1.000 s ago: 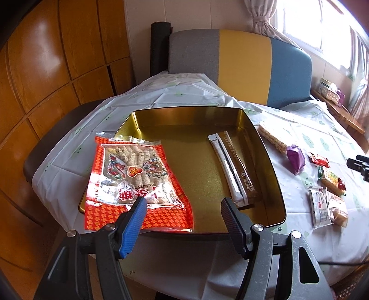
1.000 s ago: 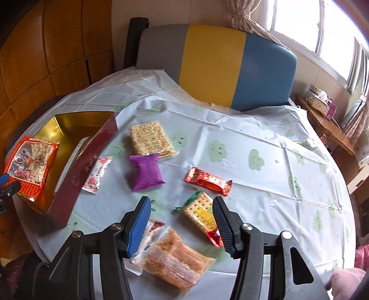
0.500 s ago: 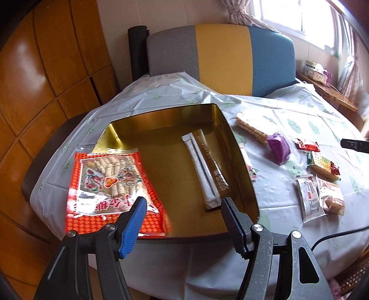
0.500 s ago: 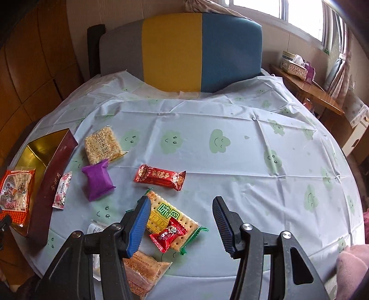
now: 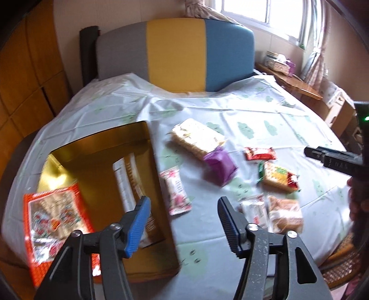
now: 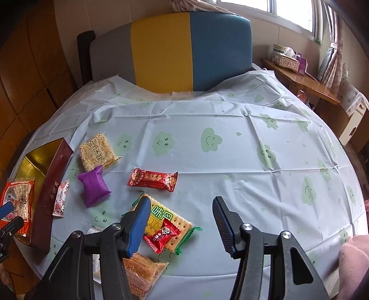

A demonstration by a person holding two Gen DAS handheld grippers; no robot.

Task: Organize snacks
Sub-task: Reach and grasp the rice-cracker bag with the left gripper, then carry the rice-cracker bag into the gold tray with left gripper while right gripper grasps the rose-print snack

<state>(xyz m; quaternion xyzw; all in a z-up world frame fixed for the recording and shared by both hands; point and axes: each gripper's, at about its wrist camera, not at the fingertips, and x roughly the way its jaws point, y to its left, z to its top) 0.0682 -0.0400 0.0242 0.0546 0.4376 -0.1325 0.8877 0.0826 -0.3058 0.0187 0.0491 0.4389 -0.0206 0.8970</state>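
Round table draped in a pale plastic cloth printed with green smiling clouds, creased in straight fold lines. Behind its far edge, a padded chair back in three vertical bands — grey, yellow, blue — with a dark upright post at its left side. Orange-brown wood panelling along the left wall. To the right, a wooden side shelf carrying a patterned tissue box and a small purple carton just beside it. Bright window above, pinkish curtain hanging at its right — gathered near the shelf's end. Blurred in the left wrist view; same chair back and window visible.
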